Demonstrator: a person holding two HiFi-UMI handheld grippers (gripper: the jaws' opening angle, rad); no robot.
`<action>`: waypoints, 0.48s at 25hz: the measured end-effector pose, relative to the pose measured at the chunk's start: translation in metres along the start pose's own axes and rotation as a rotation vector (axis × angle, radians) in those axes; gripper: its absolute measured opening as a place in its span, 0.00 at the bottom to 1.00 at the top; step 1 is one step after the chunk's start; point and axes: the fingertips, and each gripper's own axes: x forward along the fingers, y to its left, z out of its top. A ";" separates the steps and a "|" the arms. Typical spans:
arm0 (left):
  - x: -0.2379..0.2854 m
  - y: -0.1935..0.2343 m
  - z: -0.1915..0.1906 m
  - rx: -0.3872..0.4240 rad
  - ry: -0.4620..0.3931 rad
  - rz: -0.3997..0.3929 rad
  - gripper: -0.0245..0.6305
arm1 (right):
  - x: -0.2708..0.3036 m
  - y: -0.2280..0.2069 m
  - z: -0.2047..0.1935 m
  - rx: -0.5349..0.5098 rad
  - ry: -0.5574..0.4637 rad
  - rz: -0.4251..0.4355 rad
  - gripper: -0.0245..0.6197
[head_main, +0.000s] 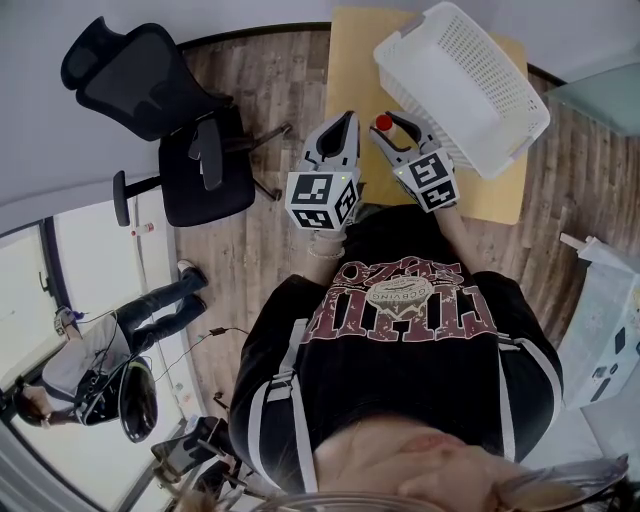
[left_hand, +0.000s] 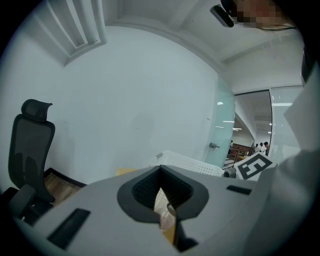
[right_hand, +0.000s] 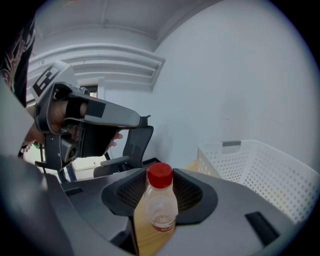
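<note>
A wooden floor (head_main: 250, 230) runs under everything, and a pale tan surface (head_main: 350, 70) stands at its far side against the wall. A black office chair (head_main: 150, 90) sits well to the left of the surface. A second person (head_main: 130, 330) is seated farther off at the lower left.

A white perforated basket (head_main: 470, 80) rests tilted on the right half of the surface. It is the nearest thing to the right claw (head_main: 388, 128), just beyond and to the right of it. The right gripper view shows its wall (right_hand: 260, 170) close by on the right.

The left claw (head_main: 348, 118) is held above the surface's near edge. Its jaws meet at the tips with only a thin slit behind them and nothing between. It lies just beside the right claw, to its left.

The right claw grips a small clear bottle (right_hand: 159, 205) with a red cap (head_main: 383, 123). The bottle is upright between the jaws, raised over the surface in front of the basket.
</note>
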 end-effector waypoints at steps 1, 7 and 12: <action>0.000 0.000 0.001 0.002 -0.001 0.000 0.11 | -0.001 0.000 0.002 0.004 -0.005 -0.002 0.28; -0.002 -0.002 0.005 0.008 -0.012 -0.001 0.11 | -0.014 -0.001 0.018 -0.005 -0.044 -0.019 0.28; -0.003 -0.009 0.006 0.016 -0.019 -0.007 0.11 | -0.028 -0.002 0.031 -0.006 -0.081 -0.036 0.28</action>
